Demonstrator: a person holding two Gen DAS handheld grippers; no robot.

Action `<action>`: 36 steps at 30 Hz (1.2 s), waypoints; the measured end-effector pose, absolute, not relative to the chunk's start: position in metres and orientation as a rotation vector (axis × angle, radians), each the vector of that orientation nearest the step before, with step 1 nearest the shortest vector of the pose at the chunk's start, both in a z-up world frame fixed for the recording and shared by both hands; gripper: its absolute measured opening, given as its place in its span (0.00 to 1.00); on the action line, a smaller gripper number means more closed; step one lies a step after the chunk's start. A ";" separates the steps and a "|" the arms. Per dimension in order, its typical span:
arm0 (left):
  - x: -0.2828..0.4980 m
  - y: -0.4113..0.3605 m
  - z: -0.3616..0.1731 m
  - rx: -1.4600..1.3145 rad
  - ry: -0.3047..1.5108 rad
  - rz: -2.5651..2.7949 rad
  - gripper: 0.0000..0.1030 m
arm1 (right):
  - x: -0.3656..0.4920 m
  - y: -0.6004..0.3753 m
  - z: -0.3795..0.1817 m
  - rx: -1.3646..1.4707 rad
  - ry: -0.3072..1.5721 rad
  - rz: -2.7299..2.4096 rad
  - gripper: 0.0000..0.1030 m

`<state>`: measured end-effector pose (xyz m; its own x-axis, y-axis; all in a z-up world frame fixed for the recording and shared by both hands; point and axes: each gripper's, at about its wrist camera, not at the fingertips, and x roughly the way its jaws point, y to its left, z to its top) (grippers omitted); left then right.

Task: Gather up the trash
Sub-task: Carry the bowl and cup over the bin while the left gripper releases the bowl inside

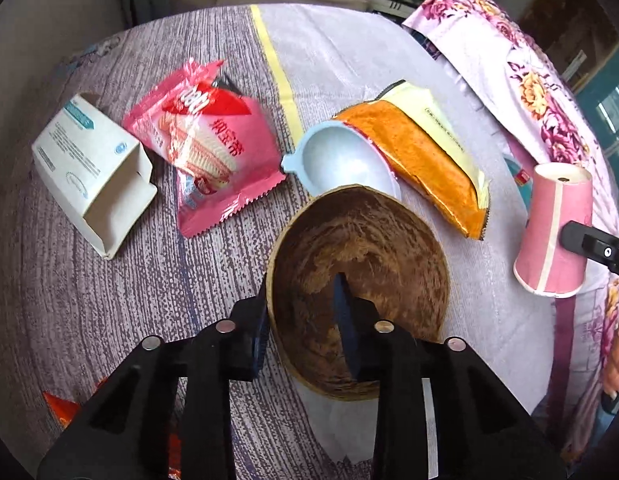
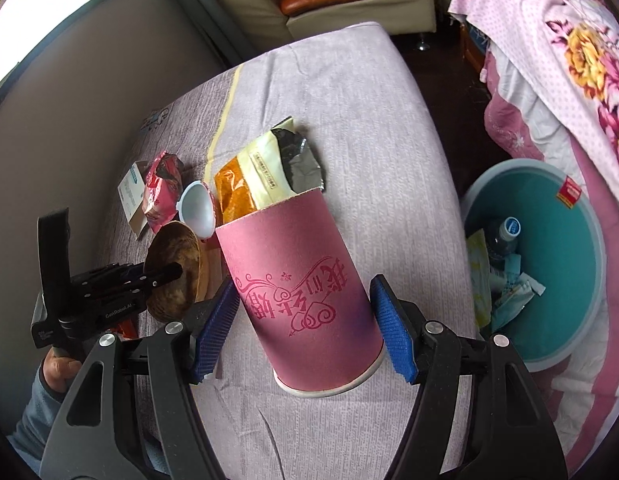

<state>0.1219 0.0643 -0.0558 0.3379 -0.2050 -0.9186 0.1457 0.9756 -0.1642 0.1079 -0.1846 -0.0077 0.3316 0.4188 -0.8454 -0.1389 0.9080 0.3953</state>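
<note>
Tongs on the left (image 1: 301, 320) clamp the brown bowl's (image 1: 361, 264) rim at lower centre. Right tongs (image 2: 305, 330) clamp the pink cup (image 2: 297, 292), bin (image 2: 549, 240) at right.

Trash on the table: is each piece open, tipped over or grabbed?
Pink cup: upside down, held by right gripper.
Brown bowl: tipped up, rim pinched by left gripper.
White box: lying down, end open.
Pink wrapper: torn open.
Orange bag: torn open, lying flat.
Teal bin: open, trash inside.
</note>
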 end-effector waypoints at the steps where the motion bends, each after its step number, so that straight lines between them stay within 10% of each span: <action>1: 0.120 0.060 -0.052 -0.034 1.191 -0.220 0.13 | 0.107 -0.188 -0.008 0.279 1.178 0.368 0.62; 36: 0.138 -0.162 0.002 0.177 1.094 -0.475 0.07 | 0.073 -0.386 -0.002 0.569 0.978 0.082 0.62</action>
<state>0.1376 -0.1616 0.0019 0.3712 -0.2825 -0.8845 0.4537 0.8863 -0.0927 0.0728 -0.3860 -0.0015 0.5680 0.3146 -0.7605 0.1843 0.8519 0.4901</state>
